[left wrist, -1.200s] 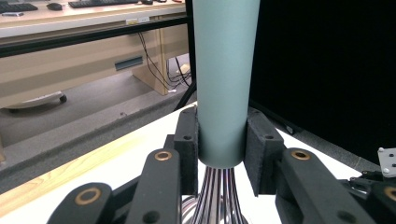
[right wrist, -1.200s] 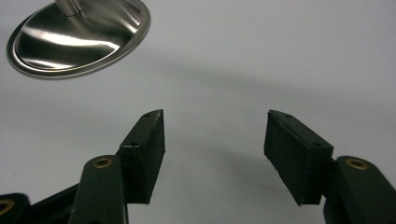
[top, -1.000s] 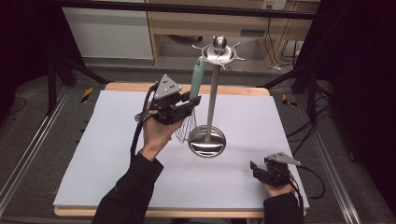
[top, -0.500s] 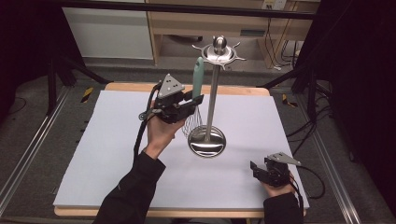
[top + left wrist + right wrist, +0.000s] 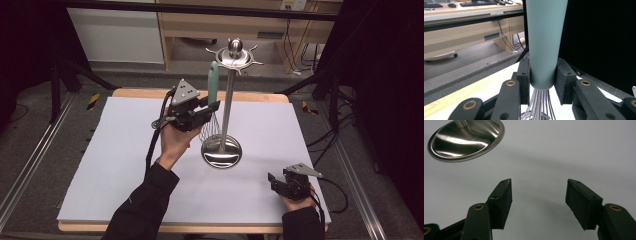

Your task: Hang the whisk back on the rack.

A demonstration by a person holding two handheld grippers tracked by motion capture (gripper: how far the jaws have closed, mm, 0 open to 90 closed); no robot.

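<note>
Whisk (image 5: pixel 544 45) upright, clamped in left gripper (image 5: pixel 543 77)

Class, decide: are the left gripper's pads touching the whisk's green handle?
Touching. In the left gripper view, both pads of the left gripper press against the lower end of the whisk handle, with no gap on either side.

Whisk (image 5: pixel 212 102) just left of stand (image 5: pixel 222 150), seemingly touching; stand mid-table (image 5: pixel 100 150).

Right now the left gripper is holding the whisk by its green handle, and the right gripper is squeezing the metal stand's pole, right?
Not quite. The left gripper does clamp the whisk by its green handle. But the right gripper holds nothing: the right gripper view shows its jaws open above the table, apart from the stand.
</note>
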